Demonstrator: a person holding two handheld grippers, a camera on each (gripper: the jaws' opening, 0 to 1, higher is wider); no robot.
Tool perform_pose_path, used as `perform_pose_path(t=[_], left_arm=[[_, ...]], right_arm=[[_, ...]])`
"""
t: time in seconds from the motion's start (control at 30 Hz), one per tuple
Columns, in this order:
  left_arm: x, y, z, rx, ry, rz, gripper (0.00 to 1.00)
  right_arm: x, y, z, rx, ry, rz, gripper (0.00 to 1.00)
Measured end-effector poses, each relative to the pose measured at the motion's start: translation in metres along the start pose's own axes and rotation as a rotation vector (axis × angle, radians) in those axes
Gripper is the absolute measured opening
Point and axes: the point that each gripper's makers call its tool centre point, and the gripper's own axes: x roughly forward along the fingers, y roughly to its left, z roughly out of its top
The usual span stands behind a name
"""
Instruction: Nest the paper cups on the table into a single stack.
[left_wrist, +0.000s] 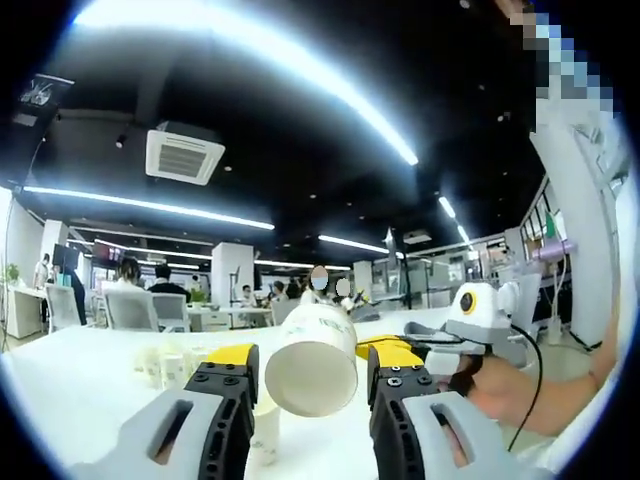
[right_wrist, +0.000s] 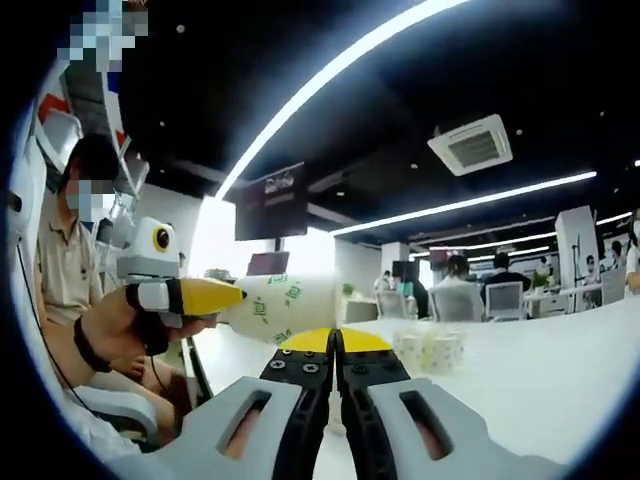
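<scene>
My left gripper (left_wrist: 308, 385) pinches a paper cup (left_wrist: 312, 362) between its jaws, lifted off the counter (left_wrist: 80, 385); right gripper (right_wrist: 333, 350) pressed together, apparently empty. Next: lower it into the cups (left_wrist: 165, 366) beyond the left jaw.

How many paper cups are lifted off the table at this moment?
1: the paper cup lies sideways between the left hand-held gripper's jaws. More cups sit in a cluster on the table, too blurred to count; some may be hidden.
</scene>
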Motion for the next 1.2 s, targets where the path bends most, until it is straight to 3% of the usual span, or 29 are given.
perform_pose_path(t=[0.17, 0.4, 0.6, 0.8, 1.2], left_arm=[[0.001, 0.0, -0.004, -0.009, 0.06, -0.013, 0.53], [0.01, 0.005, 0.0, 0.02, 0.118, -0.039, 0.54], [0.022, -0.002, -0.012, 0.1, 0.314, -0.132, 0.51], [0.026, -0.005, -0.026, 0.148, 0.432, -0.188, 0.49], [0.029, 0.001, -0.037, 0.169, 0.497, -0.197, 0.49]], right_arm=[[0.003, -0.002, 0.009, -0.12, 0.021, 0.016, 0.01], [0.006, 0.007, 0.01, -0.185, 0.046, 0.062, 0.01], [0.007, 0.012, 0.009, -0.352, 0.102, 0.074, 0.01], [0.006, 0.019, 0.013, -0.459, 0.121, 0.098, 0.01], [0.01, 0.031, 0.022, -0.587, 0.128, 0.11, 0.01]])
